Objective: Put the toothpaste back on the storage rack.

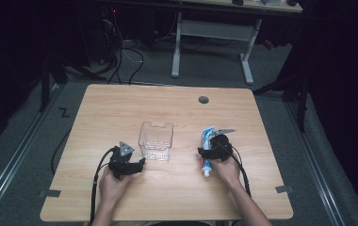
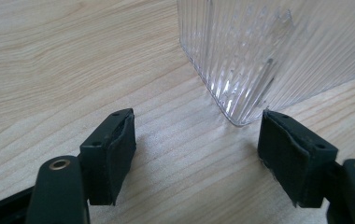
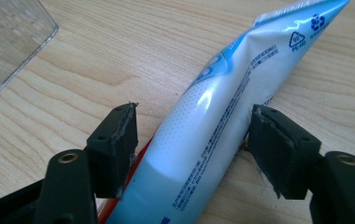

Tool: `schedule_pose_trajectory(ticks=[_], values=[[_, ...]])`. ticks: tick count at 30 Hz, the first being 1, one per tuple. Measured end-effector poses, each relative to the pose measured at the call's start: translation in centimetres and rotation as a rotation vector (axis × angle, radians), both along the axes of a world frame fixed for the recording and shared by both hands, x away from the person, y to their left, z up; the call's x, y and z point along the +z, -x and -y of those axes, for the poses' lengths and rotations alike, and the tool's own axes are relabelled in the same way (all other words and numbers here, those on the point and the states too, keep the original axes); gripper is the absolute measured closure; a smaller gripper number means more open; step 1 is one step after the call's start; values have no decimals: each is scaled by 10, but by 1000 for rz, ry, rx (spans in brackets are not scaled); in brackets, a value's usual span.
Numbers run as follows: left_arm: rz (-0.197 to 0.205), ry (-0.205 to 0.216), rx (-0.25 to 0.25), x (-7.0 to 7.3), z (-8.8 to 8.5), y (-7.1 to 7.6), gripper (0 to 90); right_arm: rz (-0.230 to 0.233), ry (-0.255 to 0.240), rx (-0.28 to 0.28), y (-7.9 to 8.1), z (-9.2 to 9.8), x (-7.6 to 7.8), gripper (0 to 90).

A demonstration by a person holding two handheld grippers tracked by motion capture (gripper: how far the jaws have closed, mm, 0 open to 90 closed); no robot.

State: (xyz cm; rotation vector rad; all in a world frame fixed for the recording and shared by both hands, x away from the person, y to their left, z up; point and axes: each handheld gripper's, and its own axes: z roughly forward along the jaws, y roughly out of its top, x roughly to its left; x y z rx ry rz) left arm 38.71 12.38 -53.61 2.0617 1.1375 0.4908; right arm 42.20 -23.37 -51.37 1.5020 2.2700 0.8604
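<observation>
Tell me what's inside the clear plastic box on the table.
Nothing shows inside the clear plastic box; the wooden table shows through it. The toothpaste tube lies outside, between the open right tongs.

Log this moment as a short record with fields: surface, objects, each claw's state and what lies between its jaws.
surface: wooden table
objects: toothpaste tube lying flat; clear ribbed plastic container standing upright to its left
left claw: open, jaws low over the table, a corner of the container just ahead of them, nothing between the pads
right claw: open, jaws straddle the tube; left pad apart from it, right pad near or at its edge, contact unclear
tube state: on the table, not lifted
</observation>
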Motion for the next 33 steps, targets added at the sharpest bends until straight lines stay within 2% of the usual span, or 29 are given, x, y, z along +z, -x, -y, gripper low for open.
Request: schedule_pose_trajectory(ticks=[3,6,9,14,15,18,24,25,26,27,31,33], values=[[-1,1,1,0,0,1,280,-17,-13,-11,-1,1,-3,311],[-1,1,1,0,0,0,280,-8,25,-9,0,-4,-3,314],[-1,1,1,0,0,0,279,-6,29,-5,0,-4,-3,318],[-1,1,2,0,0,0,279,-12,43,4,1,-4,-1,398],[-1,1,2,0,0,0,279,-17,33,14,1,-2,-1,435],[-2,1,2,0,0,0,280,-26,22,27,0,-1,0,470],[-2,1,3,0,0,0,280,-43,14,40,0,0,2,570],[-2,0,3,0,0,0,280,-47,15,51,0,1,3,615],[-2,0,3,0,0,0,280,-47,15,51,0,1,3,615],[-2,1,3,0,0,0,280,-42,35,69,1,0,3,639],[-2,1,3,0,0,0,279,-45,47,77,1,-1,5,661],[-2,1,3,0,0,0,280,-49,84,98,-1,-5,8,679]])
